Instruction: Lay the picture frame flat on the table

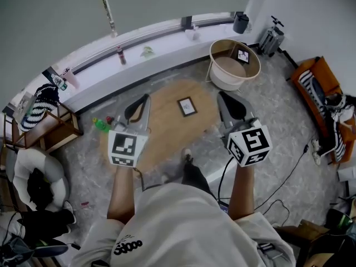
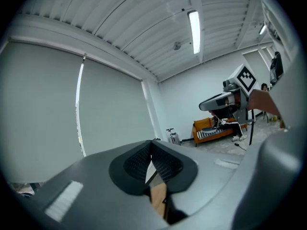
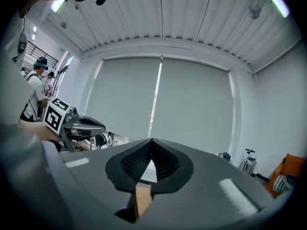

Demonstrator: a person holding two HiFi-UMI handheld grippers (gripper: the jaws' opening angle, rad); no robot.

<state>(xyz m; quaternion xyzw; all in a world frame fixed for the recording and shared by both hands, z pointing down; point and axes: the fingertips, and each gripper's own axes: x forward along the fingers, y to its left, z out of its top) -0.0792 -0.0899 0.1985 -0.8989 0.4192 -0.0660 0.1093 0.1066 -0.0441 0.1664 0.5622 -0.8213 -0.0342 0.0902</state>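
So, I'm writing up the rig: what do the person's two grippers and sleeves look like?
The left gripper and right gripper are grey, tapered bodies with black ribbed jaws. Each carries a white cube printed with black square markers. The person wears a white short-sleeved T-shirt with black print.

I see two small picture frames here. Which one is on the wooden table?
The nearer picture frame, on the oval wooden table; the other frame sits inside the round white basket beyond it.

White tee [image 1: 183, 221] w/ black print; grey left tongs [image 1: 146, 99], right tongs [image 1: 222, 96], b/w marker cubes [image 1: 124, 148].
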